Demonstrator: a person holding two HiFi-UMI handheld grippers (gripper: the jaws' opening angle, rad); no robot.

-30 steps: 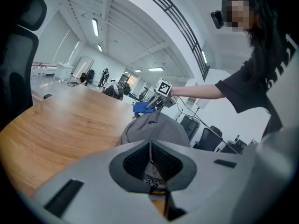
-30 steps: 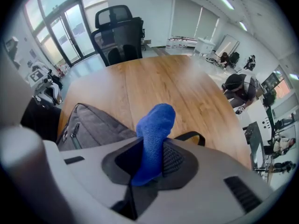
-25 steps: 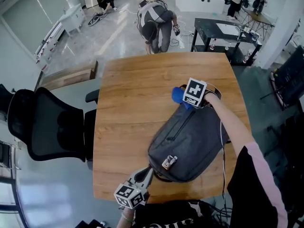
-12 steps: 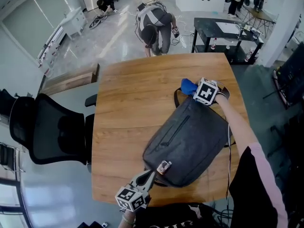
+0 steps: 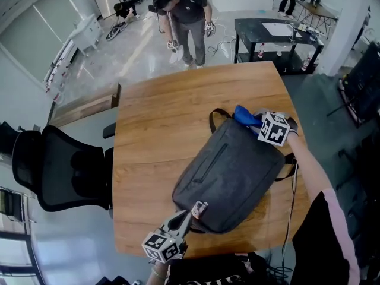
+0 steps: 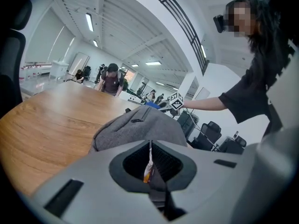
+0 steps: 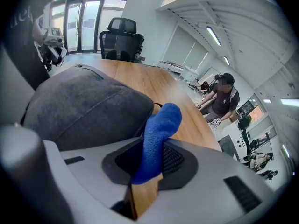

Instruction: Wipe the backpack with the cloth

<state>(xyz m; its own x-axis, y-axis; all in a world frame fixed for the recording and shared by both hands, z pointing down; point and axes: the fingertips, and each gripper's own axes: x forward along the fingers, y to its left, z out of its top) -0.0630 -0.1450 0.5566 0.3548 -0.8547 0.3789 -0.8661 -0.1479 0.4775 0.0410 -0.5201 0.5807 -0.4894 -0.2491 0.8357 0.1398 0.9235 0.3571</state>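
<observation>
Grey backpack [image 5: 231,177] lies slantwise on the wooden table [image 5: 154,129]. Your right gripper [image 5: 254,121] has its jaws clamped on the blue cloth [image 5: 243,114], held at the pack's far top edge. Your left gripper [image 5: 185,217] is pinched closed on a small white-and-orange tag [image 5: 199,208] at the pack's near end.
</observation>
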